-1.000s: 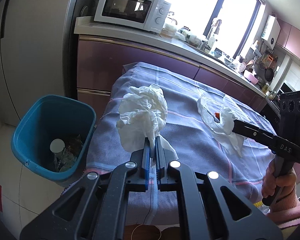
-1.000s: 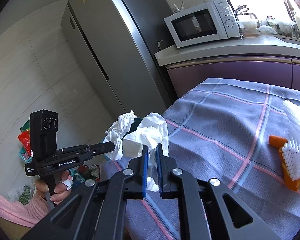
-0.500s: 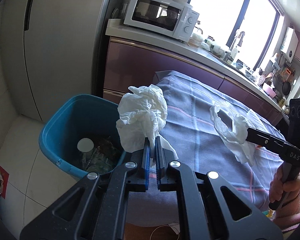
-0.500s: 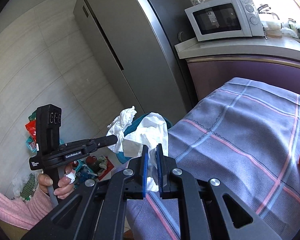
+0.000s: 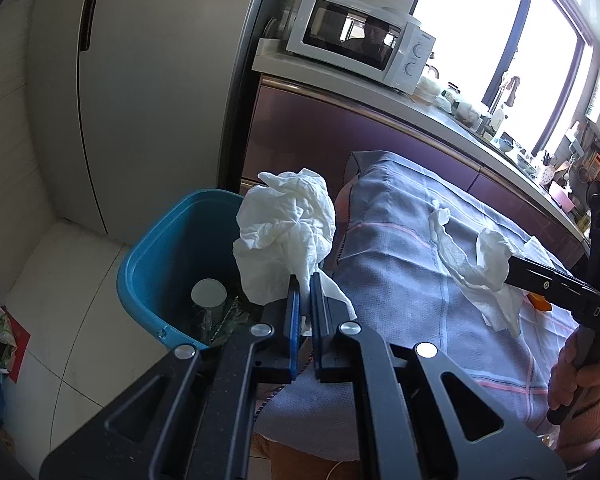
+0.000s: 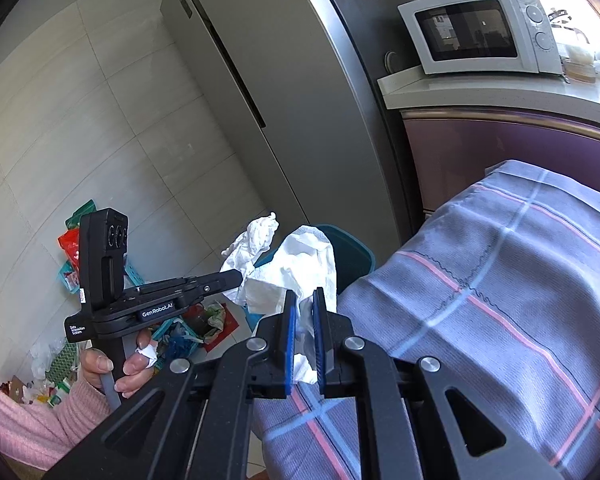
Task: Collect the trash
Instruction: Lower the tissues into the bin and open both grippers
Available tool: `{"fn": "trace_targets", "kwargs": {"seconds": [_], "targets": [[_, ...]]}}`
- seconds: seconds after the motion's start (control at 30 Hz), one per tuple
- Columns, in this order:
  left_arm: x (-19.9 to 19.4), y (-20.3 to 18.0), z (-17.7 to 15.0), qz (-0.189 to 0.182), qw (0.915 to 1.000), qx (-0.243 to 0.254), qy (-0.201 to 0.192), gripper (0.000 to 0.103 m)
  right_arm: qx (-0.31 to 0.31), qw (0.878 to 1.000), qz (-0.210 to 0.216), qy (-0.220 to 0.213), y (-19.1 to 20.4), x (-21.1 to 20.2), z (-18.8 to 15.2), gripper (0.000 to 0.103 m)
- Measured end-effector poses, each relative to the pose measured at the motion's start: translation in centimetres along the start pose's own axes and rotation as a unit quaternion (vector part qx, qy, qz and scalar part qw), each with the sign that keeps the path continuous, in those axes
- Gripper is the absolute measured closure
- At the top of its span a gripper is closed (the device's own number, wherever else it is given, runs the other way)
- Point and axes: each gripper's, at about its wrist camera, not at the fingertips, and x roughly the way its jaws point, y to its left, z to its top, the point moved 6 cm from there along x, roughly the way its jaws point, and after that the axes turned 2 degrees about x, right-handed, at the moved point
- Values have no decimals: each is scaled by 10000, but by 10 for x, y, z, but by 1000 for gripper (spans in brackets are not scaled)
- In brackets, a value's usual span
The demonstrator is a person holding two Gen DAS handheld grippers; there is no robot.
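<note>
My left gripper [image 5: 305,285] is shut on a crumpled white tissue [image 5: 286,232], held over the right rim of the blue trash bin [image 5: 152,252]. My right gripper [image 6: 302,300] is shut on another white tissue [image 6: 300,272], held above the left edge of the table. In the left wrist view the right gripper [image 5: 512,266] and its tissue [image 5: 476,268] hang over the checked tablecloth [image 5: 400,272]. In the right wrist view the left gripper [image 6: 236,276] holds its tissue [image 6: 252,244] in front of the bin [image 6: 352,256].
The bin holds a cup and wrappers. A grey fridge [image 5: 148,80] stands behind it. A white microwave [image 5: 360,44] sits on the counter. Bags and litter [image 6: 72,256] lie on the floor at left. An orange item [image 5: 540,302] lies on the table.
Both grippers have moved left with their tissues, off the table's middle toward the bin. The left tissue now hangs over the bin's rim.
</note>
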Motion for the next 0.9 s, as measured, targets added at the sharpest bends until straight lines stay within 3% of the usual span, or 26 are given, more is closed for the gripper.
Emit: {"fn": "trace_targets", "kwargs": {"seconds": [0.9], "targets": [[13,14,-5,333,9994,-49,108,98,-129,9990,138,411,19,63,16,96]]}}
